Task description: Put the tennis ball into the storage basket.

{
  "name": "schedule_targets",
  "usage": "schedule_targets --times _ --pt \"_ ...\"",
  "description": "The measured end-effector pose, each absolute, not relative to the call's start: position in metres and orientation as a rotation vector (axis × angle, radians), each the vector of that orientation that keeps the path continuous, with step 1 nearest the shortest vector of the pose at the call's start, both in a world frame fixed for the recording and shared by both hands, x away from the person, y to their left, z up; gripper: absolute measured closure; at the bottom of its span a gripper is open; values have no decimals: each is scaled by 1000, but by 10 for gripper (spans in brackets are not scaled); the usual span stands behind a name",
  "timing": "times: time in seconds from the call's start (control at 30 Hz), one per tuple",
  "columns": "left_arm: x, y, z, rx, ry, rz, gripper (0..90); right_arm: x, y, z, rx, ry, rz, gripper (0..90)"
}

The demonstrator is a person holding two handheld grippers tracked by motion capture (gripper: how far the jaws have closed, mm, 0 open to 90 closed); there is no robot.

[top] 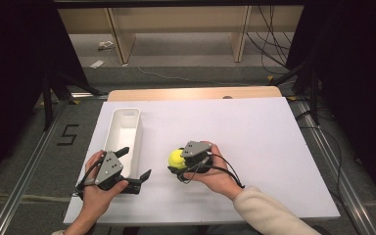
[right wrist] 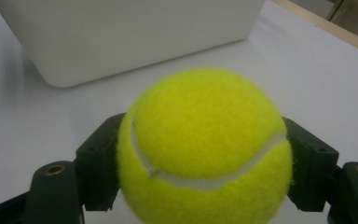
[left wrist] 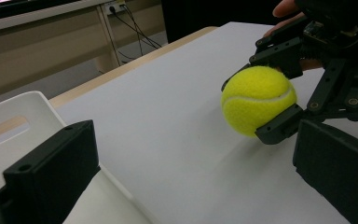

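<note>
A fuzzy yellow-green tennis ball (top: pixel 176 158) sits near the front-middle of the white-topped bench (top: pixel 254 132), pinched between the fingers (right wrist: pixel 98 163) of the right gripper (top: pixel 180 161), one on each side of it. The left gripper (top: pixel 136 167), its fingers (left wrist: pixel 51 172) spread wide and holding nothing, is at the front end of the long white plastic bin (top: pixel 123 134) toward the bench's left edge.

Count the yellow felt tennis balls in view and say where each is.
1. The yellow felt tennis ball is clamped between the jaws of the right gripper, just above the white table, to the right of the long white plastic bin. The bin looks empty inside.
</note>
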State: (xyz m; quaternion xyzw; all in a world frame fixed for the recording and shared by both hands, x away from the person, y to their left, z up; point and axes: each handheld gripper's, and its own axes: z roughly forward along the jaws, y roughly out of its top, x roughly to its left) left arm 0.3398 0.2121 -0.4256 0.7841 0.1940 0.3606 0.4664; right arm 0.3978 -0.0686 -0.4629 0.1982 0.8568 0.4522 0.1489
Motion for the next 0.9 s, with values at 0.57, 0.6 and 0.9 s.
schedule_targets --times 0.57,0.6,0.9 --pt "340 212 -426 1927 473 886 0 401 -66 -455 571 2440 1323 268" --pt "340 212 -426 1927 474 886 0 402 -66 -455 571 2439 1324 268" --pt "340 212 -426 1926 474 885 0 403 -63 -452 567 2431 1333 269"
